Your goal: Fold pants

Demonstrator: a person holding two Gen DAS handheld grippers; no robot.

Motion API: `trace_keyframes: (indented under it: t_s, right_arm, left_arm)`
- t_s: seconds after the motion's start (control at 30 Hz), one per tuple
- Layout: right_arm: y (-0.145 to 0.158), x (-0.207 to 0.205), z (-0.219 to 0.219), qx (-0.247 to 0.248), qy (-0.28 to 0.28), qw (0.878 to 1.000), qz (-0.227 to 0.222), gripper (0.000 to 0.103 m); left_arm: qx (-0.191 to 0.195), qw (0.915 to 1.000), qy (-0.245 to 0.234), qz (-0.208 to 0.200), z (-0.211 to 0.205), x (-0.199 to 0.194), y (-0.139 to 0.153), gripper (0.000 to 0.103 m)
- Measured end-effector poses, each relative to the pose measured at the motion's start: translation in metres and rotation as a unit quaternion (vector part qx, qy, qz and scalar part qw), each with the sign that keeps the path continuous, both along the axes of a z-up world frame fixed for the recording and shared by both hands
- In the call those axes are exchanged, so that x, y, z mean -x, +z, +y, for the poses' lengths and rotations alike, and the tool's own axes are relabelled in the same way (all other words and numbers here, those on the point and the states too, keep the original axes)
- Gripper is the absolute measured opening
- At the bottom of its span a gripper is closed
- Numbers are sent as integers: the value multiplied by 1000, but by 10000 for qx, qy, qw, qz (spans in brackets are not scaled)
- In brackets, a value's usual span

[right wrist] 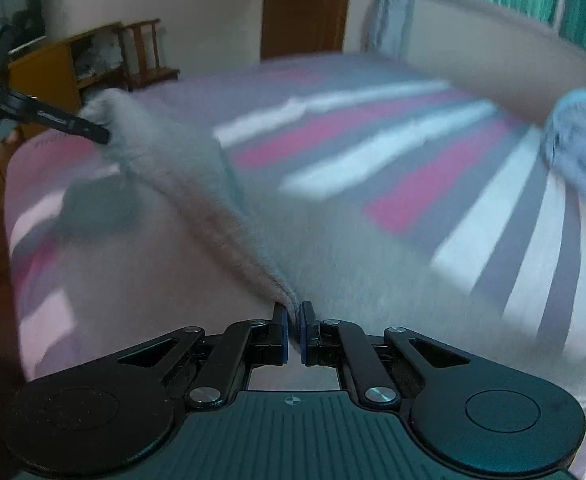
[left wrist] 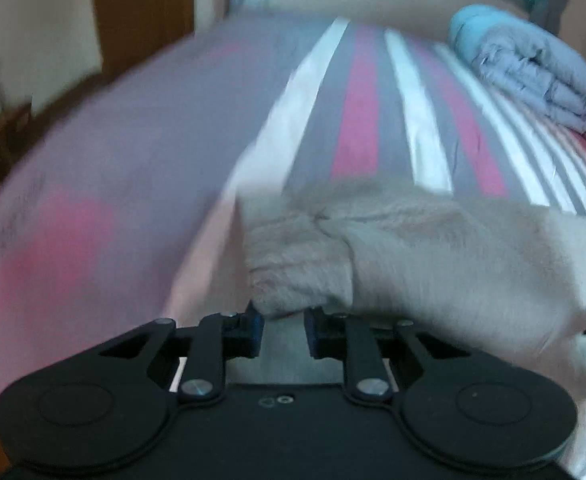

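The pants (left wrist: 433,256) are light grey and fuzzy, held up over a striped bed. My left gripper (left wrist: 283,330) is shut on a ribbed cuff or band of the pants, with cloth bunched between its blue pads. My right gripper (right wrist: 292,326) is shut on another edge of the pants (right wrist: 333,248), its pads almost together. The cloth stretches taut from the right gripper up and left to the left gripper (right wrist: 105,136), which shows in the right wrist view. Both views are blurred by motion.
The bed (left wrist: 365,120) has pink, grey and white stripes. A folded grey-blue quilt (left wrist: 533,76) lies at its far right. A wooden door (right wrist: 305,8), a wooden shelf (right wrist: 69,68) and green curtains (right wrist: 553,0) stand beyond the bed.
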State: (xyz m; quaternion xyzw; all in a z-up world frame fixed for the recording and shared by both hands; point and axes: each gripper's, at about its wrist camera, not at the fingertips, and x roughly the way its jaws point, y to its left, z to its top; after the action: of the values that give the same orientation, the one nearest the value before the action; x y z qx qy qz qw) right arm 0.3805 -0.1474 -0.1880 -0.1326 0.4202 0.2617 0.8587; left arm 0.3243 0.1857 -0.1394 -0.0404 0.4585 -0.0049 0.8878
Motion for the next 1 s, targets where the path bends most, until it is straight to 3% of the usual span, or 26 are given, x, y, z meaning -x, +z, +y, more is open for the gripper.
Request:
trace_keyframes:
  t_s: [0.1,0.13,0.2,0.23,0.27,0.33,0.43,0.53,0.57,0.63,0.7,0.8,0.9,0.93,1.0]
  right_arm:
    - [-15,21,-1,9,-323,9988,377,13]
    - [-13,25,-5,-130,-461,9979,443,20]
    - [2,37,-19,-454,-737,9951,482,36]
    - [7,40,-26,-623,-904,9924,560,53]
    - [11,41,-34,-733,-1072,9894,643,58]
    - [16,40,-51,-934,-1449,9808,915,58]
    - [13,34,-80,-1428,-2270,9528,1424,58]
    - [9,31,-96,-1754,-2638,9324,1740,58]
    - [10,30,-100,-1840,-2714,9269,1828,58]
    - [12,32,-105,-1901,-2814,9223,1847,58]
    - [9,30,-106,-1859,-2858,9221,1829,58]
    - [-1,21,-98,-1981,-3053,9102,1975,57]
    - [-5,17,-97,-2175,-3410,8914,2045,57]
    - [-5,16,-97,-2250,-3534,8850,2034,57]
    - [-6,15,-96,-2306,-3810,8746,1918,40]
  left_arm:
    - [958,9927,651,341,19,16,-5,21]
    - [1234,9884,809,361,23,21,-5,26]
    - [1805,9760,1123,475,30,28,-7,33]
    - [2092,9680,1280,532,34,31,-9,33]
    - [2428,9576,1434,585,37,31,-12,33]
    - [2688,9474,1619,636,37,34,-17,33]
    - [2845,9433,1619,546,27,30,-15,33]
    - [2991,9387,1697,236,20,34,-5,36]
    - [2892,9433,1628,82,16,35,1,42]
    - [2671,9506,1575,120,10,25,1,75]
    - [2772,9452,1706,251,8,19,-8,70]
    - [2676,9450,1834,414,9,15,-20,70]
    - [2996,9276,2156,572,17,25,-36,69]
    - [3054,9252,2171,604,20,25,-39,64]
    - [3139,9223,2191,522,21,22,-43,48]
